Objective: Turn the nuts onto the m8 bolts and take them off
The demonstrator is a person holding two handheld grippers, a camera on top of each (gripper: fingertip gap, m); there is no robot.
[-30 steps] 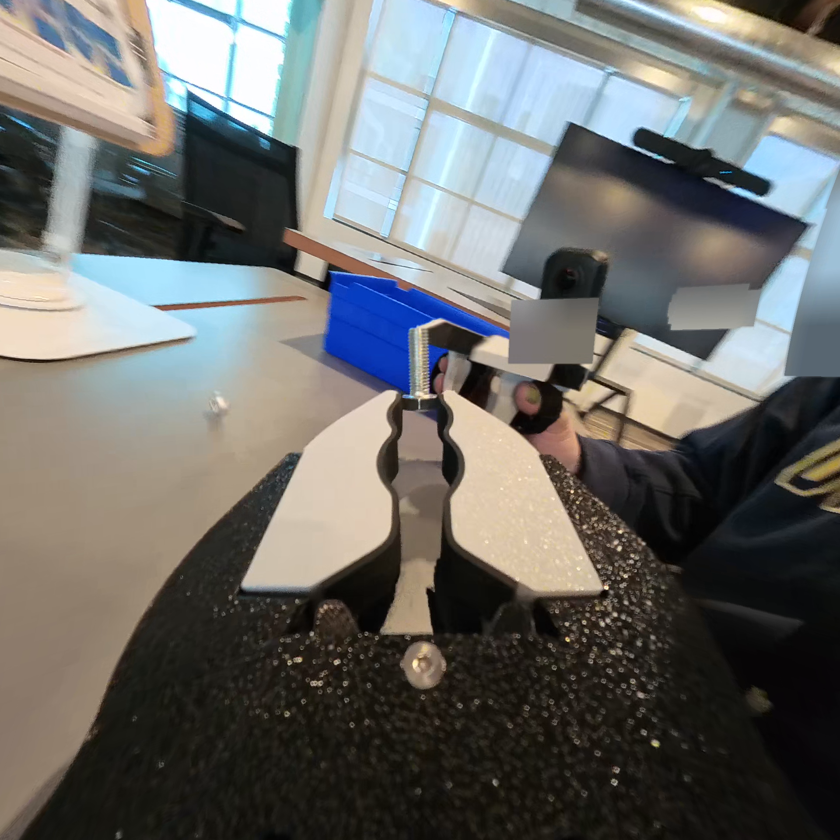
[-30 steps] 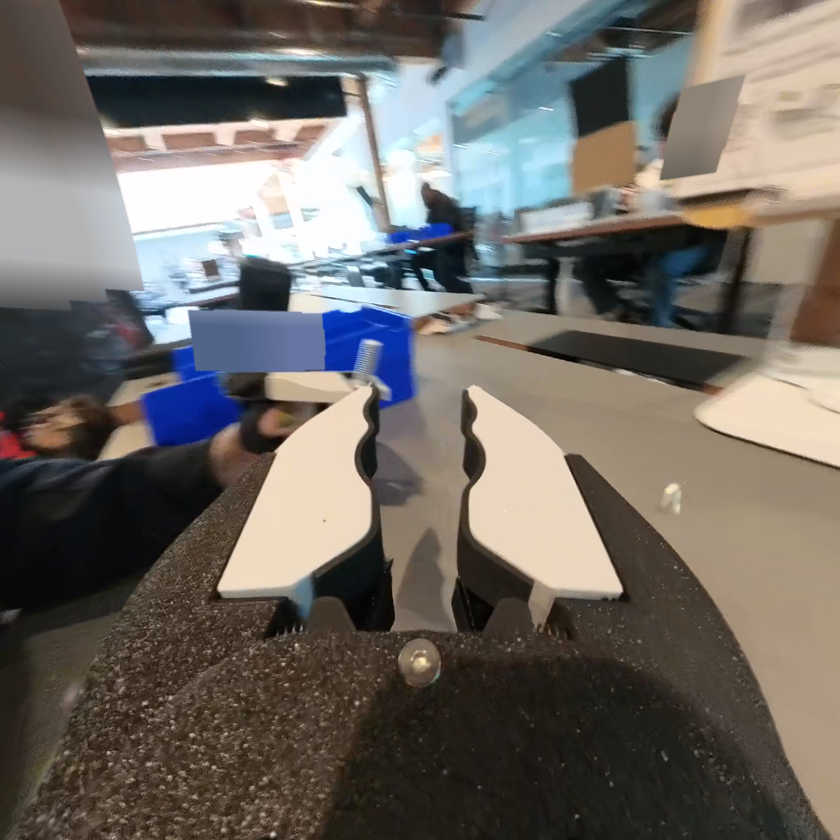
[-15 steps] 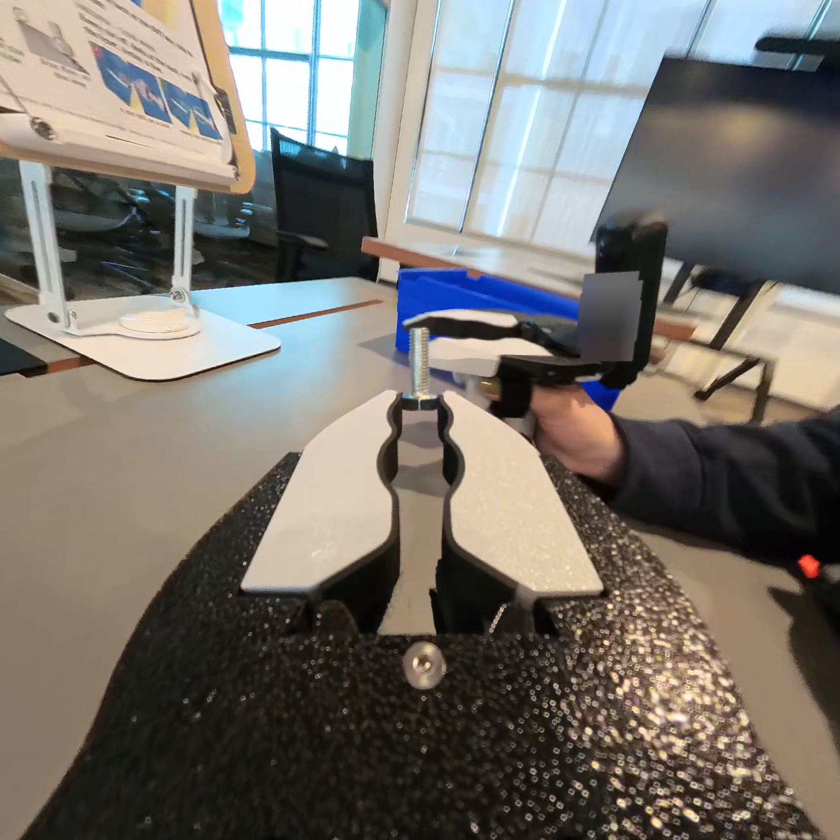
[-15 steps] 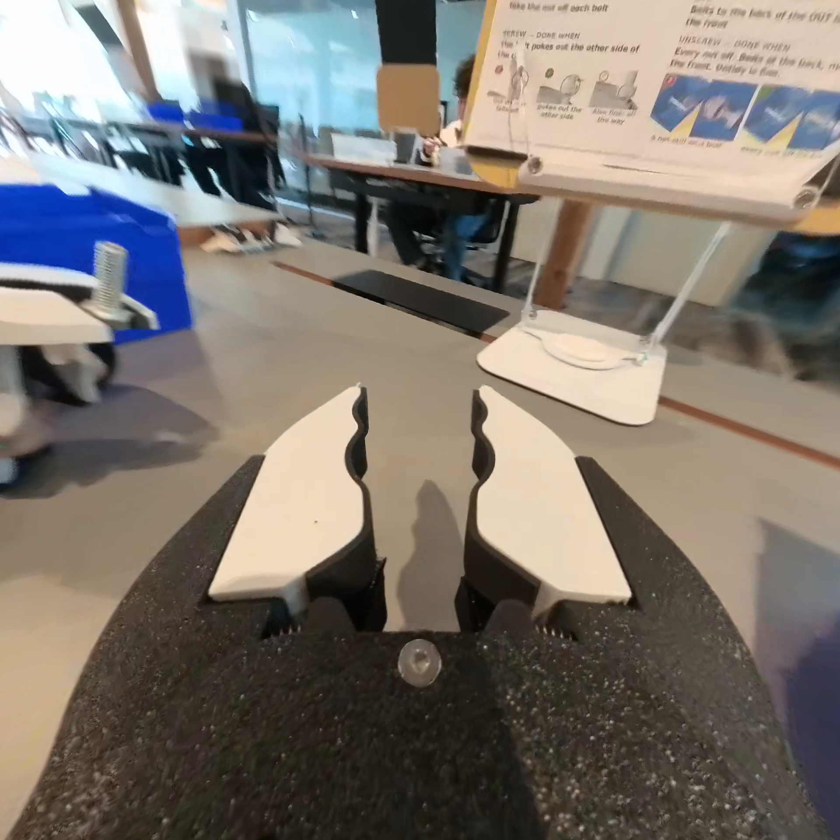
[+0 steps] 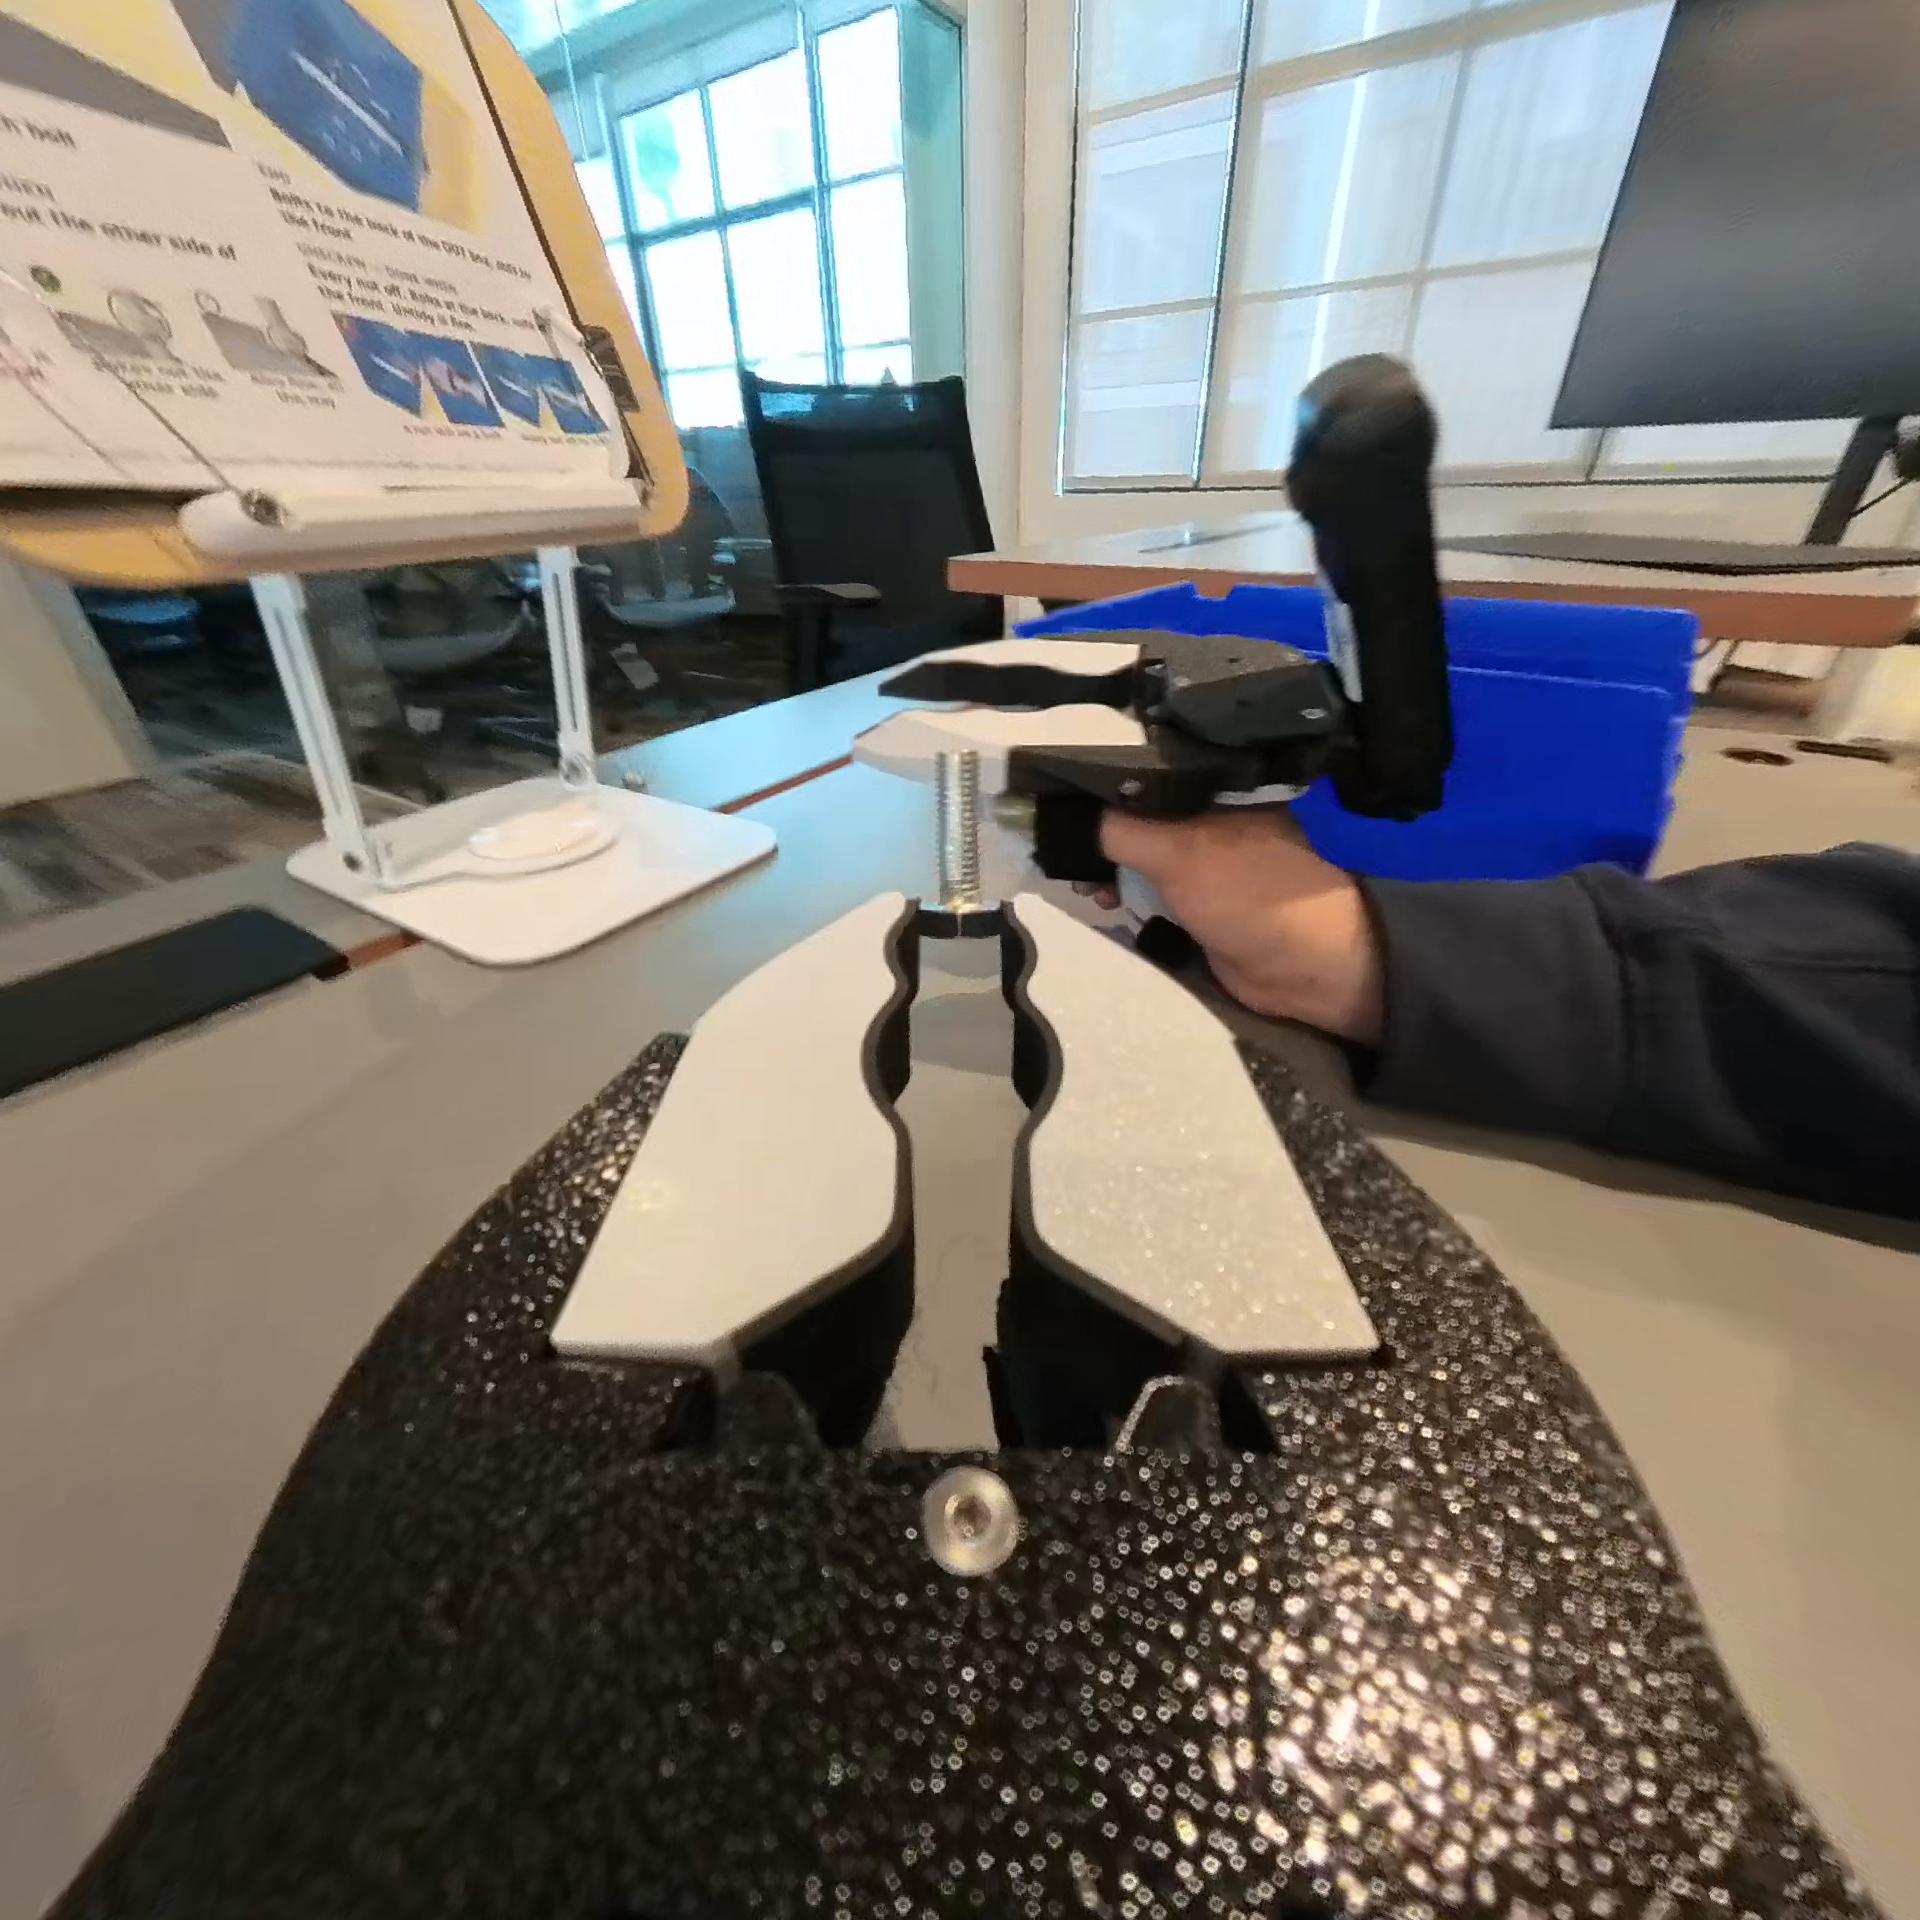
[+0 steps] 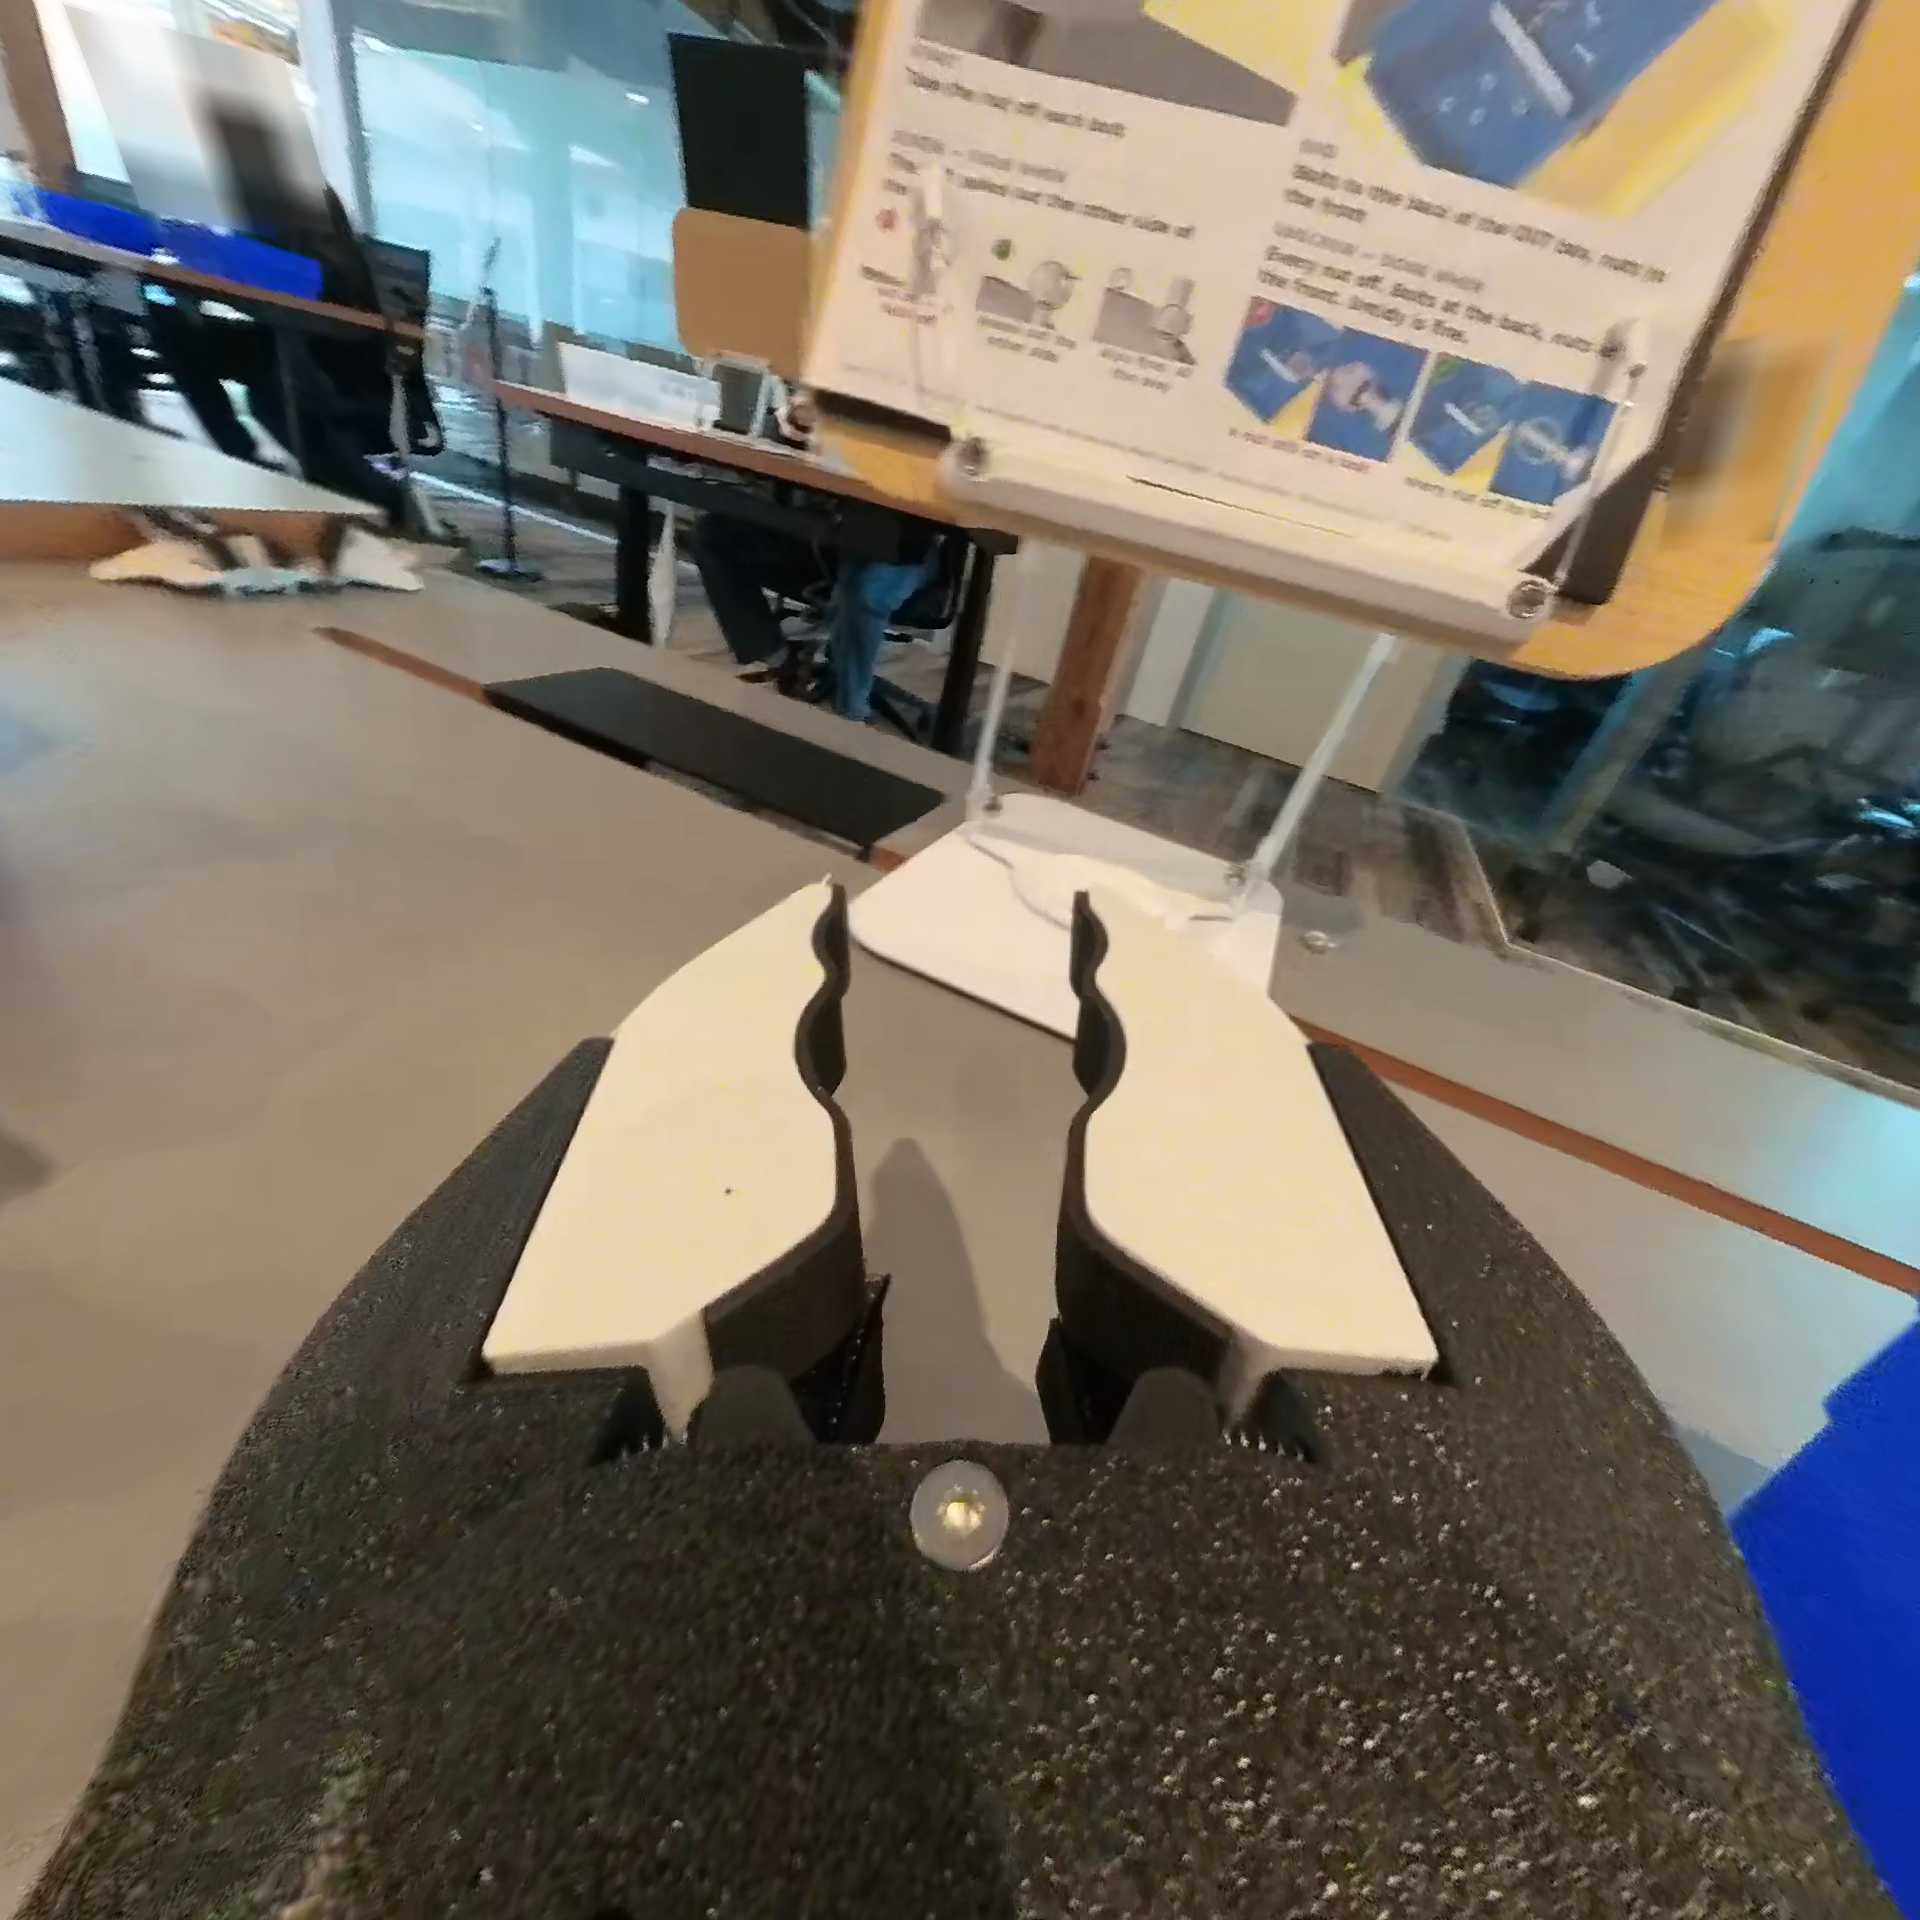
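My left gripper [image 5: 961, 916] is shut on the head of a silver bolt [image 5: 958, 821], which stands upright above the fingertips with its bare thread pointing up. My right gripper [image 6: 956, 920] is open and empty, held above the grey table [image 6: 312, 883] and facing the white stand base. It also shows in the left wrist view [image 5: 878, 715], just behind the bolt's tip and a little apart from it, held by a hand. A small silvery piece [image 6: 1317, 940], nut-sized, lies on the table beside the stand base.
A white document stand [image 5: 540, 873] with an instruction sheet stands at the far side of the table; it also shows in the right wrist view [image 6: 1039, 935]. Blue bins [image 5: 1538, 758] stand behind the right hand. A black mat [image 6: 717, 748] lies at the table's far edge.
The right gripper has swung away from the bolt toward the stand and stays open and empty. The left gripper has kept the bolt, and its view has turned left toward the stand.
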